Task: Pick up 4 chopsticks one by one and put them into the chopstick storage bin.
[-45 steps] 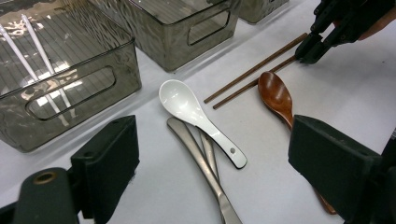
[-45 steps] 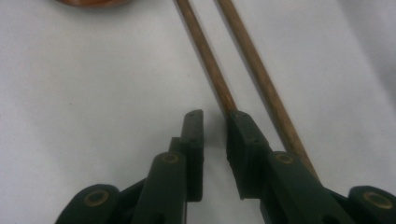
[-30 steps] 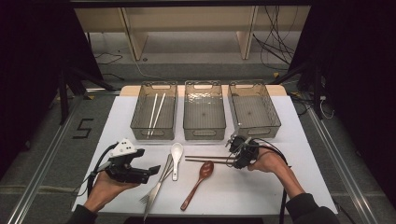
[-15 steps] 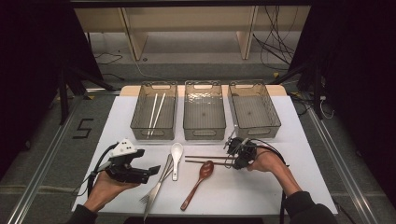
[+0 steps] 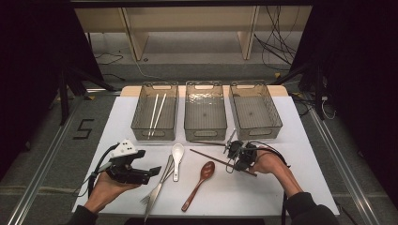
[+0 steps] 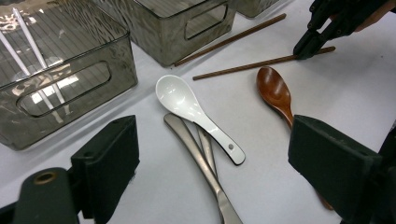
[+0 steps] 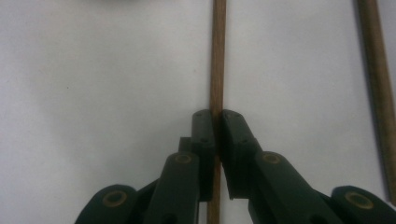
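The right gripper (image 7: 218,119) is down on the white table (image 5: 309,159), and its black jaws have just been closing: now they pinch a thin brown wooden chopstick (image 7: 217,56) between the pads. That chopstick lies flat on the table in front of the middle clear plastic bin (image 5: 205,111), running from near the white ceramic soup spoon (image 5: 177,155) across to the right gripper, which grips it near its right end. A second brown chopstick (image 7: 376,70) lies just beside it, nearer the bins, untouched.

Over on the left, the left gripper (image 6: 212,154) hangs above the table in the person's hand (image 5: 109,191), jaws wide apart with nothing between them. It looks out over the soup spoon, two grey metal utensils (image 6: 201,161) partly under the spoon's handle, and a reddish-brown wooden spoon (image 6: 275,91) lying to their right.

Three clear bins stand in a row at the far side of the table. The left bin (image 5: 155,112) holds a pair of white chopsticks (image 5: 156,112). The right bin (image 5: 255,110) stands just beside the middle one.
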Tool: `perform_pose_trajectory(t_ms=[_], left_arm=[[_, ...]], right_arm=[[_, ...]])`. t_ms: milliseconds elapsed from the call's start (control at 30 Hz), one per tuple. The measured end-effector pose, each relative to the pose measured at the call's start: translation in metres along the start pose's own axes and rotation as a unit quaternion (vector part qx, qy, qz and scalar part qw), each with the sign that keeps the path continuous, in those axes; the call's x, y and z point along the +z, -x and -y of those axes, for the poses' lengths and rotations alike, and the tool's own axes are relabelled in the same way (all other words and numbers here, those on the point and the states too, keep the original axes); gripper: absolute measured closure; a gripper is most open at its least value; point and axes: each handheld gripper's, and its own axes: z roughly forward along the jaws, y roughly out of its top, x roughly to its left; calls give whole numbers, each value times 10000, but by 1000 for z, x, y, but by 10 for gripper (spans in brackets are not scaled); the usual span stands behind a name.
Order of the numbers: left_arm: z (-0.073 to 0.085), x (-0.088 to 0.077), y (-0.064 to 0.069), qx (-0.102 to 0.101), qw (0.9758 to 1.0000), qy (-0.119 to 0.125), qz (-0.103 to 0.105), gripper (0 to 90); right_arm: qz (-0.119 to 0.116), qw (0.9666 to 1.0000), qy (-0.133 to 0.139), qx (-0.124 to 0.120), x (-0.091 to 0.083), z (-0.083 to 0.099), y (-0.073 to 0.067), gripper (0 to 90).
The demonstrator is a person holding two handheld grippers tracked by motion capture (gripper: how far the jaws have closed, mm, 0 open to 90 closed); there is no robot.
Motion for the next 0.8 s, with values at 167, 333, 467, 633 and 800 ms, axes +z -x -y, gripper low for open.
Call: perform_pose_trajectory(t_ms=[167, 333, 467, 633, 800], left_arm=[[0, 1, 0, 15, 10000, -28, -10, 157], [1, 1, -1, 29, 10000, -49, -19, 157], [1, 2, -1, 2, 10000, -23, -56, 157], [1, 3, -1, 55, 9999, -82, -48, 157], [0, 4, -1, 71, 9999, -101, -56, 157]], right_arm=[[-9, 9999, 113, -49, -5, -1, -2, 850], [-16, 9996, 284, -5, -15, 3, -1, 850], [50, 9992, 387, -23, -24, 5, -2, 850], [60, 9984, 551, -66, -34, 7, -4, 850], [74, 9981, 600, -154, -40, 6, -9, 850]])
